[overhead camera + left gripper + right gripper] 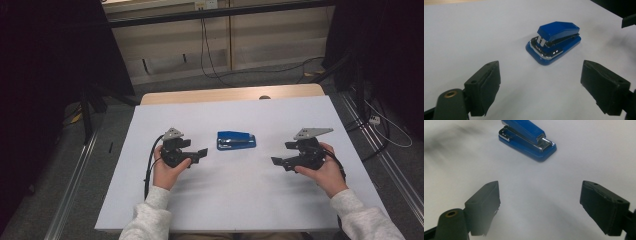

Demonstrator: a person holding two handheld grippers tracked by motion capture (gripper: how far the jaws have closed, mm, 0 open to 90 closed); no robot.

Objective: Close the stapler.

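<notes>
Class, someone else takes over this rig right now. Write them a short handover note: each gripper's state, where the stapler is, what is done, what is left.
Left gripper: open, empty, held above the sheet just left of the stapler, jaws pointing at it.
Right gripper: open, empty, farther off on the stapler's right, also pointing at it.
Stapler: blue, closed, lying flat mid-table on the white sheet, touched by neither gripper.
Done: both grippers lined up on either side.
Left: probably close in and grip the stapler; nothing is held yet.
</notes>
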